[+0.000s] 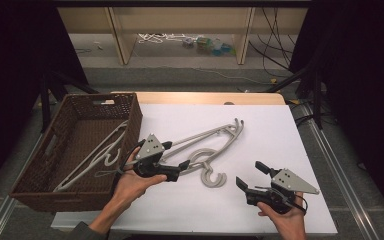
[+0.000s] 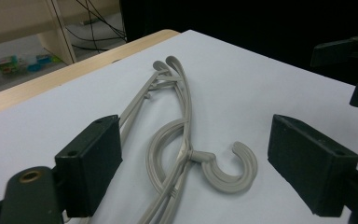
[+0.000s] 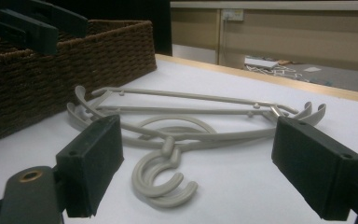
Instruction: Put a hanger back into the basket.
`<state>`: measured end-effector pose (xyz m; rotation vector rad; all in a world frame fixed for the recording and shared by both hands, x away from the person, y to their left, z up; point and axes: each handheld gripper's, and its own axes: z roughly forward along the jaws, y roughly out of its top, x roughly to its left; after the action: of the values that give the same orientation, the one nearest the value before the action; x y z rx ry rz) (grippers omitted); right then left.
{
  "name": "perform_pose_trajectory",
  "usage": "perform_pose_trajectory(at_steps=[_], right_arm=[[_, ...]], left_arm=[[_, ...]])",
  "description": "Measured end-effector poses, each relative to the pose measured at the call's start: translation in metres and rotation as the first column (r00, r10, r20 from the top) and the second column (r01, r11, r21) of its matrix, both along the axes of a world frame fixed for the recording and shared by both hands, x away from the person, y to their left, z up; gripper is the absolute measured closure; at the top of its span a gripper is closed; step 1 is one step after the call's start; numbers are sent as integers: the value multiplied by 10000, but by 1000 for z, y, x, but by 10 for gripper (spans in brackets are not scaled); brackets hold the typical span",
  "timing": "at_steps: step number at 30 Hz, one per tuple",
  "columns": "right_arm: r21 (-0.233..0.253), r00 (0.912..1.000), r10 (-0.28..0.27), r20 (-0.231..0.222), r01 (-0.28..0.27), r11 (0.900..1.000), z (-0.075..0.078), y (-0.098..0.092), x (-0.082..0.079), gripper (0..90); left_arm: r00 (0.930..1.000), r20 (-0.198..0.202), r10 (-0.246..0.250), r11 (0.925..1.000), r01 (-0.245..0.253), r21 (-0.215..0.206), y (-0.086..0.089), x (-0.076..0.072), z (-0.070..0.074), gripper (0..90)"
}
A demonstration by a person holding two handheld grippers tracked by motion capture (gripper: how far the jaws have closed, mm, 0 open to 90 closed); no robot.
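Note:
Two grey plastic hangers (image 1: 207, 137) lie stacked on the white table (image 1: 280, 130), their hooks (image 1: 214, 178) pointing toward the front edge. My left gripper (image 1: 176, 156) hovers over their left half, open, with the hanger arms (image 2: 186, 116) and a hook (image 2: 228, 173) lying between and beyond its jaws (image 2: 196, 140). My right gripper (image 1: 251, 175) stands open at the front right, apart from the hangers, and faces the hooks (image 3: 161, 184) across bare table (image 3: 242, 186). Nothing is held in either gripper (image 3: 196, 140).
A brown wicker basket (image 1: 130, 107) stands at the table's left edge with more grey hangers (image 1: 97, 156) inside; its side (image 3: 88, 56) rises beyond the hangers. The right gripper (image 2: 354, 60) shows off to the side in the left gripper view. A wooden strip (image 1: 205, 97) borders the far edge.

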<state>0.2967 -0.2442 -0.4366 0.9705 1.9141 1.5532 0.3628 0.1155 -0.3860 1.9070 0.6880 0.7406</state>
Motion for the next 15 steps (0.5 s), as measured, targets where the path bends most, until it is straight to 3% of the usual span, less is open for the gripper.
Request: perform_pose_trajectory(at_steps=[8, 15], right_arm=[[-149, 9996, -105, 263, 109, 9998, 0, -1, 1, 173], [-289, 9999, -139, 66, 141, 9995, 1, -2, -1, 173]], left_arm=[[10000, 83, -5, 9999, 4, 101, -1, 6, -19, 174], [9997, 140, -203, 9998, 203, 17, 1, 4, -29, 176]])
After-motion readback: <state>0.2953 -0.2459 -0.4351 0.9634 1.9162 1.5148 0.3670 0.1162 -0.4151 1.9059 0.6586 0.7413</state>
